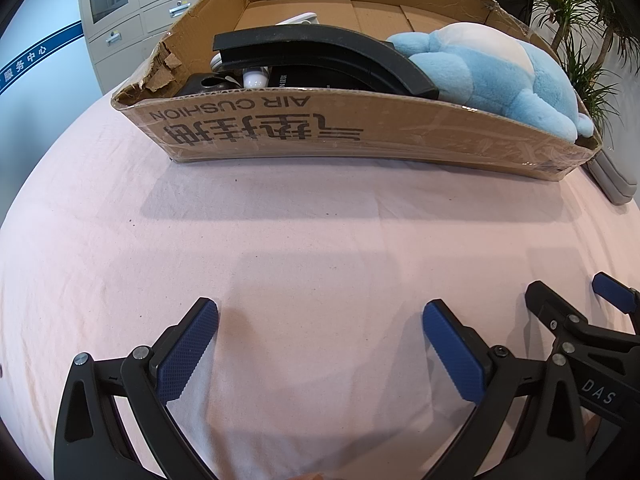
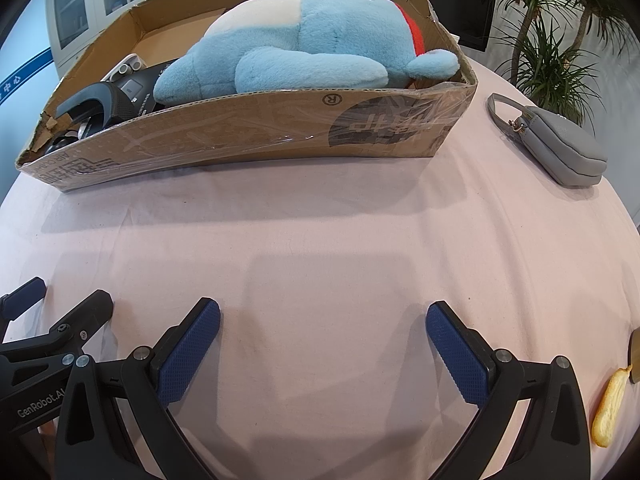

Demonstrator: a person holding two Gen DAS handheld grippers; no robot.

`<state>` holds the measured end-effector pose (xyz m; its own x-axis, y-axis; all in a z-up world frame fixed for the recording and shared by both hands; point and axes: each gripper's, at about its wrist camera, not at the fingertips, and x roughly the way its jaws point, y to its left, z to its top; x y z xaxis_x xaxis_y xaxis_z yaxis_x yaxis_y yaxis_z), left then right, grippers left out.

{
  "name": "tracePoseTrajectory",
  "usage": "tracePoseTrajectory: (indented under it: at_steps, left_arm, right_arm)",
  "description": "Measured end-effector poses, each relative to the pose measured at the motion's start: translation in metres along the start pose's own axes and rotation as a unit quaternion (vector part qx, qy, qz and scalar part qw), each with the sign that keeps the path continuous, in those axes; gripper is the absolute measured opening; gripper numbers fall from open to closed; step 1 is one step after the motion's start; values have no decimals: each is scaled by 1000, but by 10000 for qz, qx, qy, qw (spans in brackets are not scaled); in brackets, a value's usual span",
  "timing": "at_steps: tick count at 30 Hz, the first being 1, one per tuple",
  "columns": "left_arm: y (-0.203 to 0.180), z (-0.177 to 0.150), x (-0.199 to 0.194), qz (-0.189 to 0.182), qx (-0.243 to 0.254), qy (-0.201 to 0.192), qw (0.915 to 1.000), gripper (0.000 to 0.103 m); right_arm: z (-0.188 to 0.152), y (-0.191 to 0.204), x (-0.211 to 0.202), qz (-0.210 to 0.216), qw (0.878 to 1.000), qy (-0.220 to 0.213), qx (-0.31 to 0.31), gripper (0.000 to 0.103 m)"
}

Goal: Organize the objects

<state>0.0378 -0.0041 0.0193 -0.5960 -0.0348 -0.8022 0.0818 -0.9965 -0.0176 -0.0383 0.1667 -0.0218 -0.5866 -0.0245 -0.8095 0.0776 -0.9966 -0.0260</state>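
Both the left gripper (image 1: 320, 344) and the right gripper (image 2: 323, 346) are held wide open and empty above the pink-covered worktop (image 2: 320, 240). A blue plush toy (image 2: 304, 44) is seen lying in the cardboard box (image 2: 256, 132) beside black items, while a grey pouch (image 2: 560, 148) rests just right of the box
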Motion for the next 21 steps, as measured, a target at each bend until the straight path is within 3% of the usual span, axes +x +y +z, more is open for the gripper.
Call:
tracePoseTrajectory:
  at_steps: [21]
  left_arm:
    - [-1,-1,-1,1,0,0,10000,102]
  right_arm:
    - [0,0,0,0,10000,0,1,103]
